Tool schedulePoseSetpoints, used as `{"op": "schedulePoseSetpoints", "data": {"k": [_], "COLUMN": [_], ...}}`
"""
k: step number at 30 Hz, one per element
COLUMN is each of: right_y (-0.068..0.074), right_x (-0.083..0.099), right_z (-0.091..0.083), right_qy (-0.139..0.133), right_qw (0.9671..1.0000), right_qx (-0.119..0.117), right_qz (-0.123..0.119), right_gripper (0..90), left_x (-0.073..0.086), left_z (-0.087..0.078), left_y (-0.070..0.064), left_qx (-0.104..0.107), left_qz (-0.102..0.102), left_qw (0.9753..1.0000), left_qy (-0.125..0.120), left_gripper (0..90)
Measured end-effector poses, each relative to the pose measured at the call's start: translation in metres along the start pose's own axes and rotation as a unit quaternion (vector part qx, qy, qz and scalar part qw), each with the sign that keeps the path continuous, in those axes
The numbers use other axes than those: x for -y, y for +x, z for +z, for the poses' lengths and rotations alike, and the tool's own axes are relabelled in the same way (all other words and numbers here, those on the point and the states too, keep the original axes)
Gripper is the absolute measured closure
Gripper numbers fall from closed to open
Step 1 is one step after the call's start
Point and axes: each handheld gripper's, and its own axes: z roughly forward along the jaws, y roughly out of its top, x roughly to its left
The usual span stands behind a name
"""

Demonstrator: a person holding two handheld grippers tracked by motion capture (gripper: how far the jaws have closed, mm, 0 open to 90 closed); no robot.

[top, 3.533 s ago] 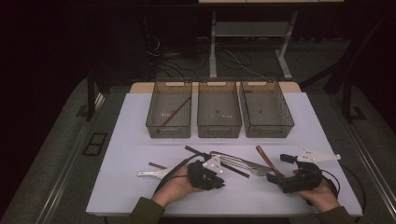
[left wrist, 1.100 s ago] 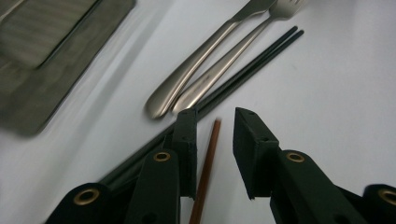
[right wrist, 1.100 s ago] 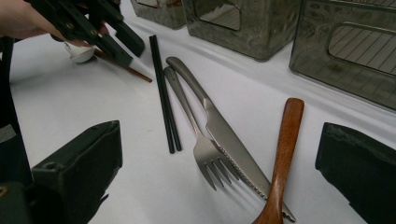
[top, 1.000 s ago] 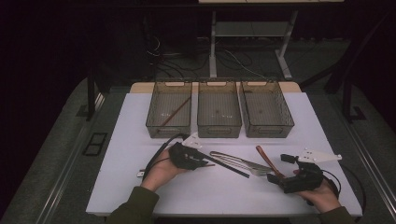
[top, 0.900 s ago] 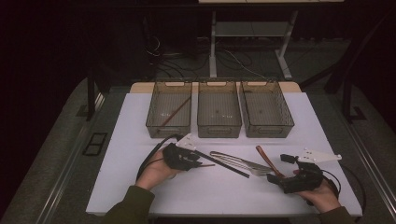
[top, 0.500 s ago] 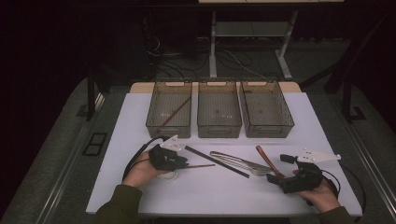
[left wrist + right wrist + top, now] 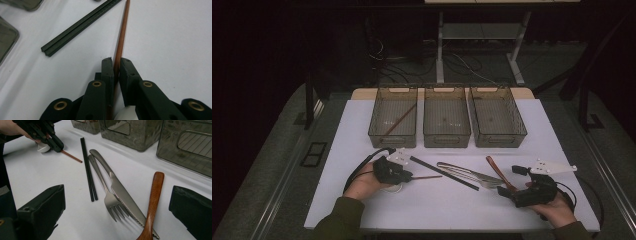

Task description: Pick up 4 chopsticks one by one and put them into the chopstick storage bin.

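Clamped in the left gripper (image 7: 116, 71): 1 brown chopstick (image 7: 122, 37), pinched between both jaws near its end and running straight ahead over the white table (image 7: 170, 40); in the high view, same gripper (image 7: 404, 176) low on the left half of the tabletop, chopstick (image 7: 428, 177) poking rightward and seemingly lying flat, though too small there to be sure. Just under the jaws, a small white rounded object (image 7: 43, 147), kind unclear. Next to the right, 2 black chopsticks (image 7: 444, 173) paired side by side, lying diagonally, apart from the brown one. Then a metal knife (image 7: 117, 186) and metal fork (image 7: 106, 192), overlapping near the blade and tines. Further right, a wooden handle (image 7: 153, 202) touching the knife's tip. At far right, right gripper (image 7: 512, 182) resting on the table with jaws spread wide, clasping nothing, the wooden handle between them in the right gripper view. Behind all this, 3 grey bins (image 7: 447, 117) in a row, the leftmost holding another brown chopstick (image 7: 400, 120).
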Motion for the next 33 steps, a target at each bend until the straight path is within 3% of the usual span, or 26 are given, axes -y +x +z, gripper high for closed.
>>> {"op": "schedulePoseSetpoints", "data": {"k": [9, 15, 22, 29, 33], "right_y": [0.001, 0.000, 0.001, 0.000, 0.001], "right_x": [0.000, 0.000, 0.000, 0.000, 0.000], "right_z": [0.001, 0.001, 0.001, 0.001, 0.001], "right_qy": [0.001, 0.002, 0.001, 0.002, 0.001], "right_qw": [1.0000, 1.0000, 1.0000, 1.0000, 1.0000], "right_qx": [-0.001, -0.001, 0.000, -0.001, 0.000], "right_qz": [0.000, -0.001, 0.000, -0.001, 0.000], "right_gripper": [0.7, 0.7, 0.7, 0.7, 0.7], "left_x": [0.000, 0.001, 0.003, 0.004, 0.001], "left_z": [0.000, 0.001, -0.001, -0.011, -0.013], "left_y": [0.004, 0.006, 0.011, 0.012, 0.013], "left_qx": [0.008, 0.015, 0.025, 0.014, 0.001], "left_qz": [0.039, 0.043, 0.033, 0.020, 0.023], "left_qw": [0.9992, 0.9989, 0.9988, 0.9983, 0.9976], "left_qy": [-0.004, -0.010, -0.025, -0.053, -0.065], "left_gripper": [83.2, 83.5, 83.7, 83.8, 83.9]}}
